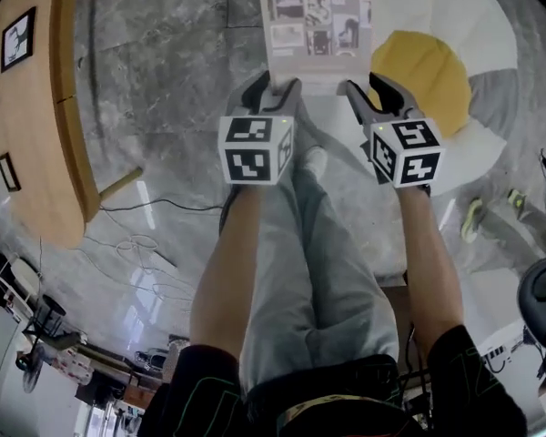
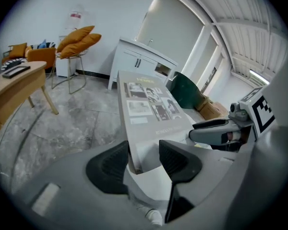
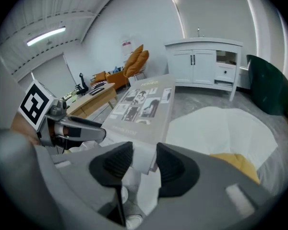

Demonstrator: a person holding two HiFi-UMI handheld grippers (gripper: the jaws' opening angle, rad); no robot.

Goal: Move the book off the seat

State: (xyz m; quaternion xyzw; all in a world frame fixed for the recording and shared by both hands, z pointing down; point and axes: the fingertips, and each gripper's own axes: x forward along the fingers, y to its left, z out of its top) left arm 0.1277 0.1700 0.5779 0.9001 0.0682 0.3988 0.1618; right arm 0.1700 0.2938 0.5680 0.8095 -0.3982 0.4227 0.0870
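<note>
A large grey book (image 1: 315,21) with black-and-white photos on its cover is held out flat in front of me. My left gripper (image 1: 271,89) is shut on its near left corner and my right gripper (image 1: 373,94) on its near right corner. In the left gripper view the book (image 2: 149,109) runs away from the jaws (image 2: 143,159), with a pad on each side of its thick edge. The right gripper view shows the same grip (image 3: 144,164) on the book (image 3: 141,107). The white seat (image 1: 478,25) with a yellow cushion (image 1: 428,76) lies under and to the right of the book.
A wooden table (image 1: 36,107) stands at the left, with cables (image 1: 136,244) on the marble floor near it. A white cabinet (image 2: 139,63), orange chairs (image 2: 79,40) and a dark green chair (image 2: 187,90) stand farther off. Shoes (image 1: 473,217) lie at the right.
</note>
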